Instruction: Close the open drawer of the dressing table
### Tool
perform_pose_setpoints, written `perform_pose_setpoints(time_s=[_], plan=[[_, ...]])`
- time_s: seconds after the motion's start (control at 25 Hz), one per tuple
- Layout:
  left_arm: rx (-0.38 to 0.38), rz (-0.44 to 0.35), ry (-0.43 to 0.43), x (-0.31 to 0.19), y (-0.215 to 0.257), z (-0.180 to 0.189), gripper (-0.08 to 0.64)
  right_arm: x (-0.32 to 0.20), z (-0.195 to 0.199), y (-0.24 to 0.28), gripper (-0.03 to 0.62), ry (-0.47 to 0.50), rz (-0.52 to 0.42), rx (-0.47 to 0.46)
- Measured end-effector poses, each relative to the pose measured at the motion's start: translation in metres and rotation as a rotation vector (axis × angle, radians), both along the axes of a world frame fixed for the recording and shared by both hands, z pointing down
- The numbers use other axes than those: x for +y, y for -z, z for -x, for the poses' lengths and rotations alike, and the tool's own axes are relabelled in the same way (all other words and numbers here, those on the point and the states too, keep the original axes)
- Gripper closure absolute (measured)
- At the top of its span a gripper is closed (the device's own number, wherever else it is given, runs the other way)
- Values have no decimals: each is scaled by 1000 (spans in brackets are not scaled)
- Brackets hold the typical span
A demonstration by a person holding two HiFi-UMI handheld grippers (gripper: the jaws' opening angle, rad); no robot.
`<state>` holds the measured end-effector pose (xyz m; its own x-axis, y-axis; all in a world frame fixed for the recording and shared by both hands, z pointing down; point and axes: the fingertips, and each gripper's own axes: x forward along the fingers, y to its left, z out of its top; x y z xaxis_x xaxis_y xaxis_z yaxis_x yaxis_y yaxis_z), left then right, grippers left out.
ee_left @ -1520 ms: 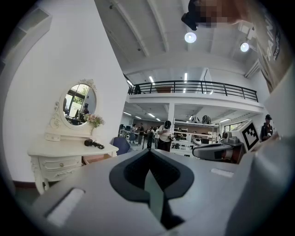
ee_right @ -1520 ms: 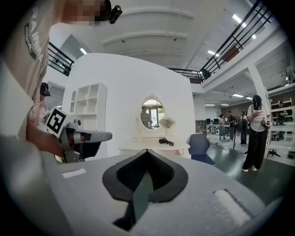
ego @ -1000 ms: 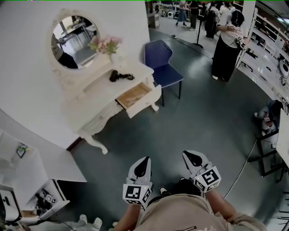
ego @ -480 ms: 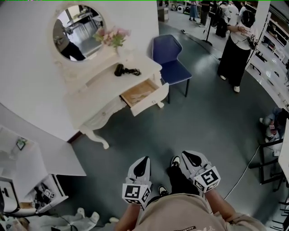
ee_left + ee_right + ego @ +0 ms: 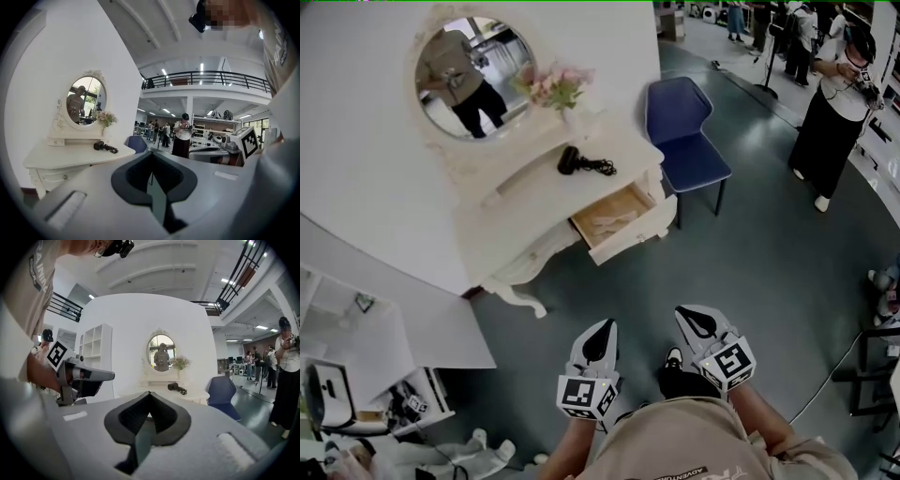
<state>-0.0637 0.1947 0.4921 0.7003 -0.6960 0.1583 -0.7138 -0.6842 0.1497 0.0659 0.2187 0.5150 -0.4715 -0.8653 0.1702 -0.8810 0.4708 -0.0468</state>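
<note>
Left gripper (image 5: 151,174) jaws pressed together with nothing in them; right gripper (image 5: 149,413) same, tips meeting, empty. Both are at bottom centre of the head view, well apart from the drawer (image 5: 628,217), which hangs open (wooden bottom showing) from the dressing table (image 5: 520,202) at upper centre. Risks: a push on one corner of the drawer front could skew and jam it; a hard shove could rock the surface and shake the hair dryer (image 5: 574,161).

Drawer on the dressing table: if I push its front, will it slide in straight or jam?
The drawer is wide and pulled well out, so an off-centre push may skew it. It looks nearly empty, so probably light.
</note>
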Motion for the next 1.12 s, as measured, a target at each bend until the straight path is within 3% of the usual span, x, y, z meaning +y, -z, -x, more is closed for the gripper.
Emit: perform_pose_setpoints(time_s=[0.32, 0.76, 0.92, 1.12], plan=[[-28, 3, 47, -54, 8, -43, 543, -66, -37, 3, 589, 82, 13, -20], [-68, 40, -12, -96, -14, -79, 543, -111, -52, -22, 589, 71, 81, -83], [-47, 43, -28, -124, -19, -82, 543, -130, -57, -25, 589, 61, 98, -50], [-26, -12, -58, -174, -2, -82, 543, -165, -45, -20, 589, 85, 107, 1]])
